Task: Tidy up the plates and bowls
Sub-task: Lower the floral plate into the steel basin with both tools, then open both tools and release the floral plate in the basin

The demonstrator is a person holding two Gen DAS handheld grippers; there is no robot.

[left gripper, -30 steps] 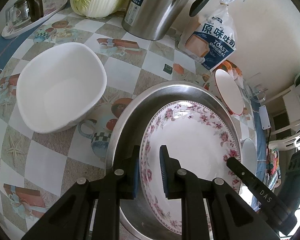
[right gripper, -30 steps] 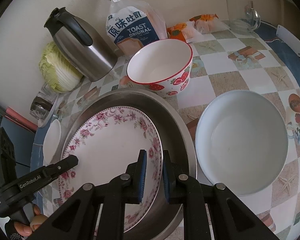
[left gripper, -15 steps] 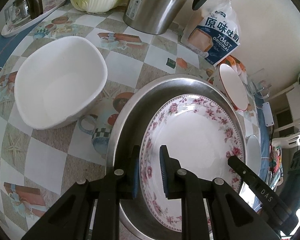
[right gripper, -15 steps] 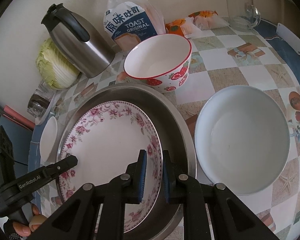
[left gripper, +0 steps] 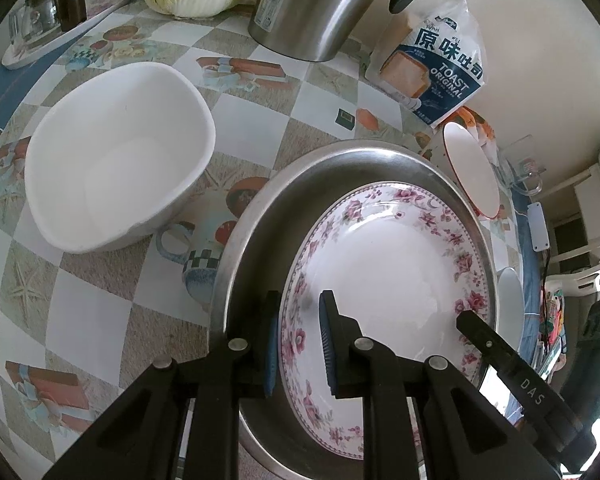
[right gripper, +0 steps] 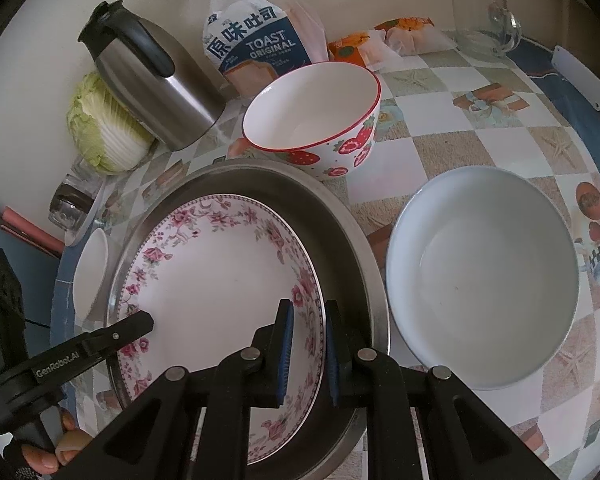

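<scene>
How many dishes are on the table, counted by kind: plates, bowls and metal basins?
Plates: 1, the floral plate, inside the basin.
Bowls: 3, the strawberry bowl, the large white bowl and the white bowl on the other side of the basin.
Metal basins: 1, the steel basin.
Total: 5.

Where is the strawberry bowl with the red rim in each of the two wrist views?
Left wrist view: strawberry bowl at the right, seen edge-on, beyond the metal basin.
Right wrist view: strawberry bowl at upper centre, behind the basin.
Shared landmark: toast bag just behind the bowl.
</scene>
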